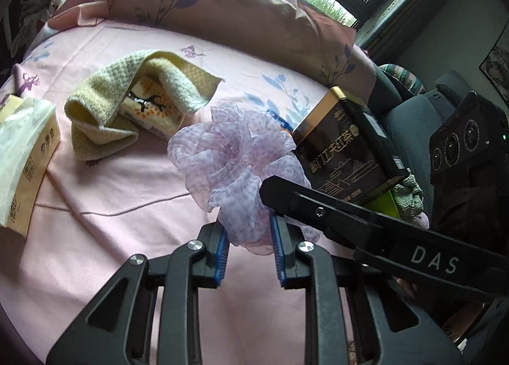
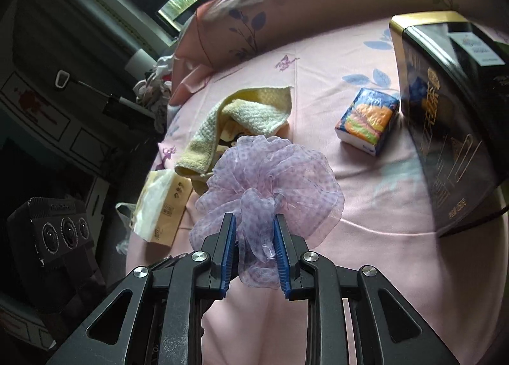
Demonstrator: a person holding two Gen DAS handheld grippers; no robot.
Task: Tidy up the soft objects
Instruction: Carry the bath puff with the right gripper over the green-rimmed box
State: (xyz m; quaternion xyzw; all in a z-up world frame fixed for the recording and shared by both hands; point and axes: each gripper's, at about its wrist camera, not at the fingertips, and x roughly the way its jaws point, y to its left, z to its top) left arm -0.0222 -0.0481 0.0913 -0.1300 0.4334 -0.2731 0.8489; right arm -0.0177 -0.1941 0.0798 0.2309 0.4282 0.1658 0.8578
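One sheer lilac dotted scrunchie, ruffled, is pinched by both the left gripper and the right gripper, near one yellow towel.

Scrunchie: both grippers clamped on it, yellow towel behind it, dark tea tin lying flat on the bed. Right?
Not quite. The tea tin stands upright on the bed, not flat; the right wrist view shows it. The rest holds: left gripper and right gripper are both clamped on the scrunchie, with the yellow towel behind it.
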